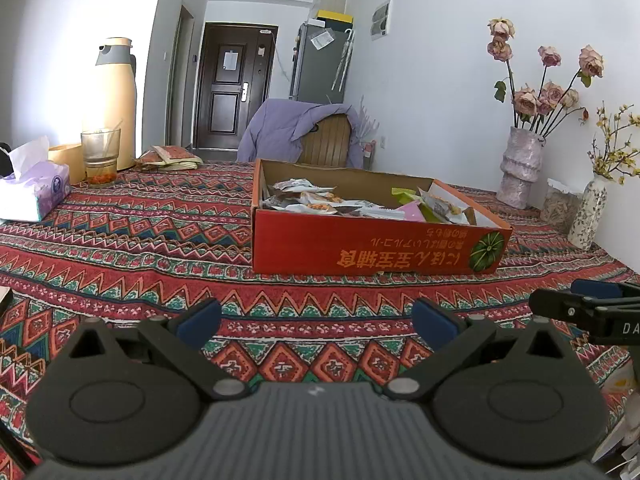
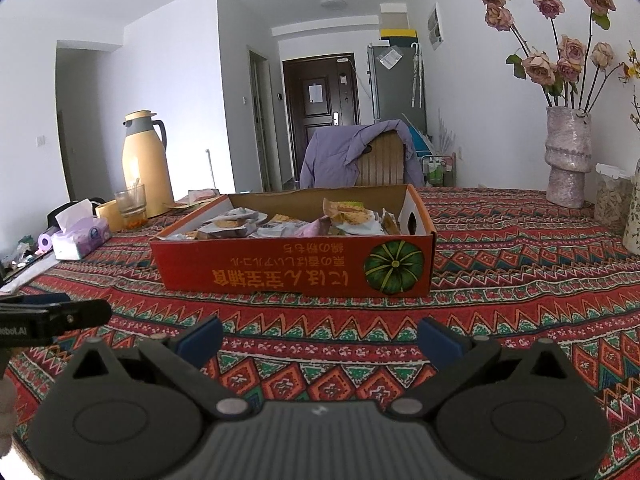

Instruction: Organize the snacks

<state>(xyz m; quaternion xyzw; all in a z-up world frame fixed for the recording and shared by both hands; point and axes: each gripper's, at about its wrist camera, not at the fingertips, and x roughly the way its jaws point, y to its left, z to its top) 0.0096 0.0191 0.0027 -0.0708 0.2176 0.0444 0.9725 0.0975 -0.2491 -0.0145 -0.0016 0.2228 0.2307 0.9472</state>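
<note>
An open red cardboard box point(image 1: 372, 246) with a green pumpkin print stands on the patterned tablecloth; it also shows in the right wrist view point(image 2: 280, 268). Several snack packets point(image 1: 316, 200) lie inside it, also seen in the right wrist view point(image 2: 344, 216). My left gripper point(image 1: 316, 320) is open and empty, low over the cloth in front of the box. My right gripper point(image 2: 320, 336) is open and empty, also in front of the box. The right gripper's tip point(image 1: 588, 308) shows at the right edge of the left wrist view; the left gripper's tip point(image 2: 60, 316) shows at the left edge of the right wrist view.
A tissue pack point(image 1: 32, 196), a glass point(image 1: 100, 156) and a yellow thermos jug point(image 1: 116, 100) stand at the left. Vases with flowers point(image 1: 520, 168) and a jar point(image 1: 560, 206) stand by the right wall. A chair with a purple garment point(image 1: 304, 132) stands behind the table.
</note>
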